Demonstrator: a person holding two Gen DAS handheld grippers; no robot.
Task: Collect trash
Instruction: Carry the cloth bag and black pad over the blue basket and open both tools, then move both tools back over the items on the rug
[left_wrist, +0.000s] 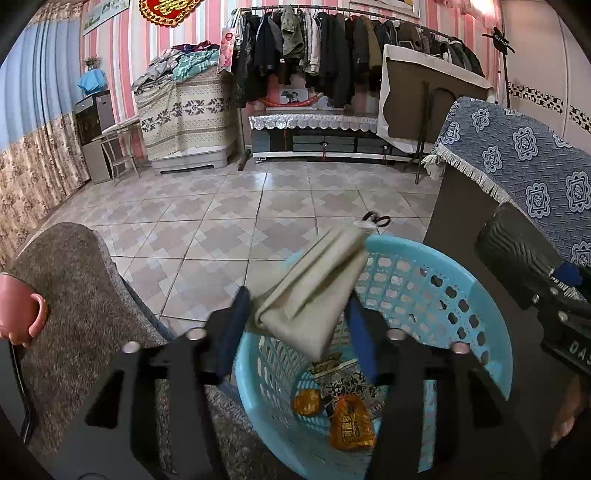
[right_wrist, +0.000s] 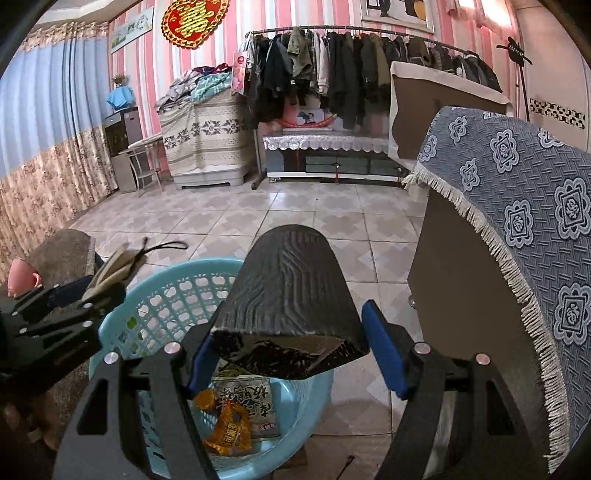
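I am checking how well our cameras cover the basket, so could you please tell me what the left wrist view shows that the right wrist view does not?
Only the left wrist view: the broad face of the beige pouch between the left fingers. Only the right wrist view: the ragged near end of the black ridged piece between the right fingers. Both: the blue basket, orange wrappers inside it, and the pink cup.

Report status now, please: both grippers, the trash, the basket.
Left gripper over blue basket, beige folded piece between its jaws. Right gripper holds black box above basket. Wrappers already inside. Nothing blocking.
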